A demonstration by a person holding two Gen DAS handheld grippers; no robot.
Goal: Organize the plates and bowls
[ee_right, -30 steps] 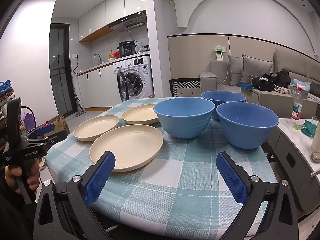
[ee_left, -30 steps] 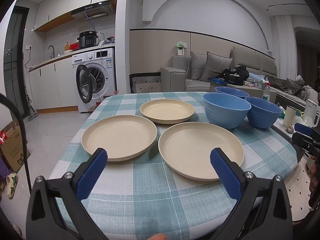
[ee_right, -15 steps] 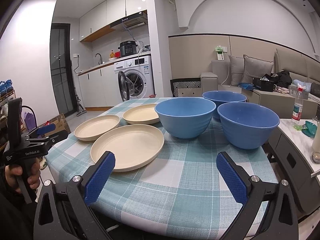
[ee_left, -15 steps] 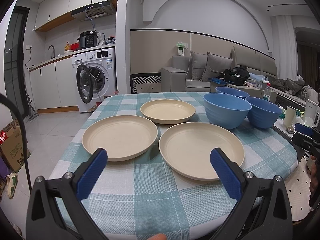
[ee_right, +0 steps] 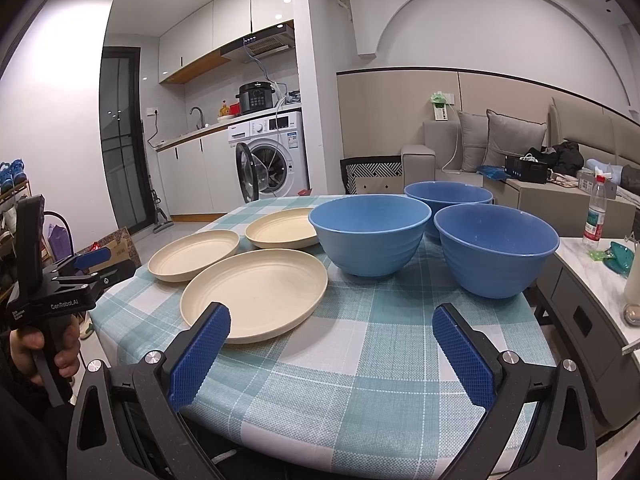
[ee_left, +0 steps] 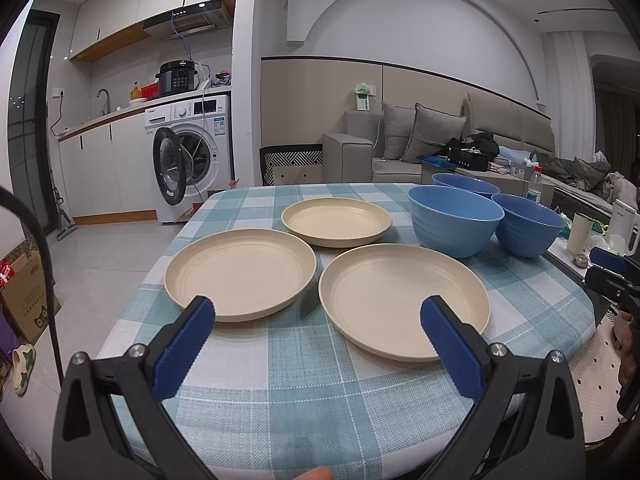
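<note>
Three cream plates lie on the checked tablecloth: a near-left plate (ee_left: 240, 270), a near-right plate (ee_left: 404, 298) and a far plate (ee_left: 336, 222). Three blue bowls stand to their right: a front bowl (ee_left: 454, 220), a right bowl (ee_left: 526, 224) and a back bowl (ee_left: 466, 184). My left gripper (ee_left: 316, 336) hovers open over the table's near edge, in front of the two near plates, holding nothing. My right gripper (ee_right: 330, 342) is open too, above the cloth in front of the near-right plate (ee_right: 254, 286) and the front bowl (ee_right: 370, 234).
The table (ee_left: 304, 396) is round, with its edge close below both grippers. A side counter (ee_right: 596, 268) at the right carries a water bottle (ee_right: 594, 214) and cups. A washing machine (ee_left: 192, 156) with an open door and a sofa (ee_left: 432, 140) stand beyond the table.
Both views drift very slightly; the plates and bowls stay where they were. Both grippers remain open.
</note>
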